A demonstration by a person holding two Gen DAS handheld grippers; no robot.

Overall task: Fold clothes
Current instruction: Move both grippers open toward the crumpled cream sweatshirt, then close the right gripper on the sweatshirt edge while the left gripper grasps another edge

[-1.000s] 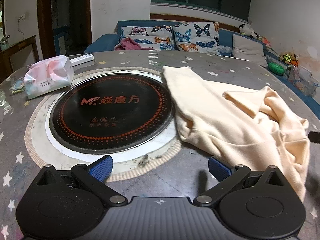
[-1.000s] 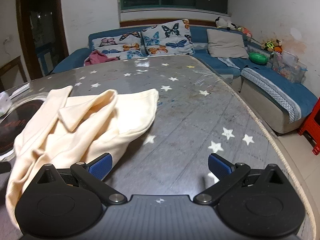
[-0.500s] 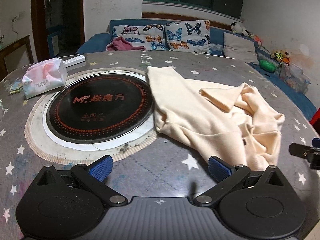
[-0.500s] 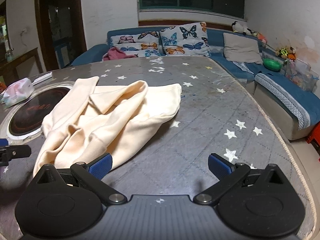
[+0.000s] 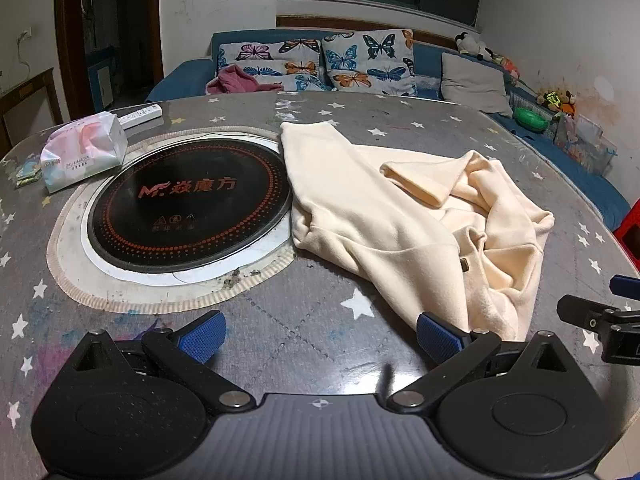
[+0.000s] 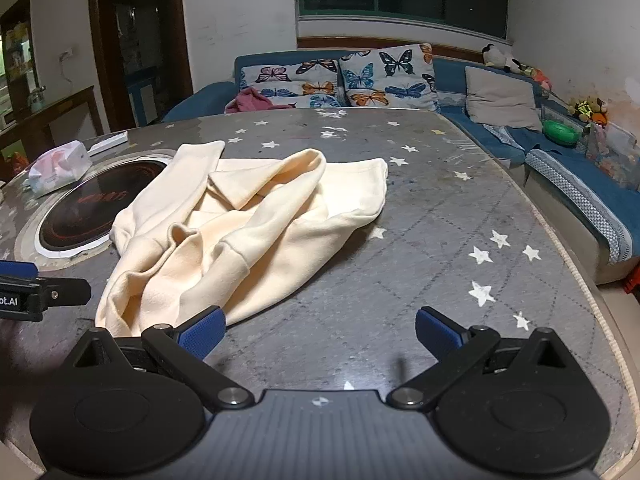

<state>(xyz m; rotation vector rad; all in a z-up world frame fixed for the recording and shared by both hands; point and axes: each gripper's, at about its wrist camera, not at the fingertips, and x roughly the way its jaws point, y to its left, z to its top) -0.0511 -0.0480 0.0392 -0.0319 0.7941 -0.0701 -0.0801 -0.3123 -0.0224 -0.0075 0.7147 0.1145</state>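
Both claws stand spread wide with nothing between their blue pads. The left claw [image 5: 320, 338] hovers over bare table [image 5: 280, 320] at the bottom of its frame, its right pad just beside the near hem of the cream garment [image 5: 400, 216]; whether they touch is hard to tell. The right claw [image 6: 318, 330] sits low in its own frame, its left pad at the near edge of the same garment [image 6: 240, 232], the other pad over bare star-printed surface. The garment lies crumpled at the centre of the table, one sleeve stretched toward the upper left alongside the round black cooktop [image 5: 188, 208]. The left view shows the cooktop's lettering, the tissue pack [image 5: 82, 150] and a white remote [image 5: 140, 115] in the upper left, plus the right claw's tip at the right edge. The right view shows the table's right rim and the blue sofa [image 6: 560, 168] running down the right side.
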